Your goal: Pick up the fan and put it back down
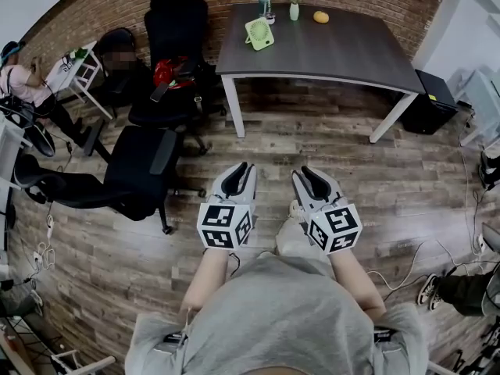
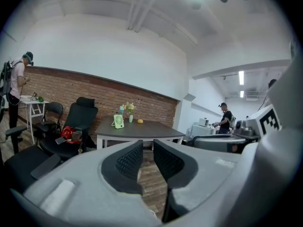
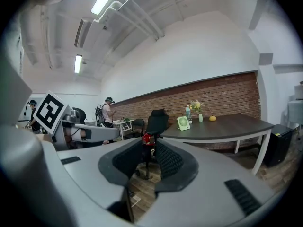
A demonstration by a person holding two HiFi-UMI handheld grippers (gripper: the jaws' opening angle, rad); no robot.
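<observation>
Gaps narrow and empty: left tool (image 2: 147,149), right tool (image 3: 148,150).

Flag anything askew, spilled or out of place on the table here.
Nothing stands out. The fan stands upright on the table near the vase and an orange fruit; nothing is tipped or spilled. The left gripper and right gripper are well short of it, fingers slightly apart, empty.

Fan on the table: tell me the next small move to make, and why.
Probably step toward the table, carrying both grippers forward. The fan stands toward the table's far side, near a vase. It is well beyond the left gripper and right gripper, which hang over the floor with jaws slightly apart and nothing between them. Nothing can be gripped from here.
</observation>
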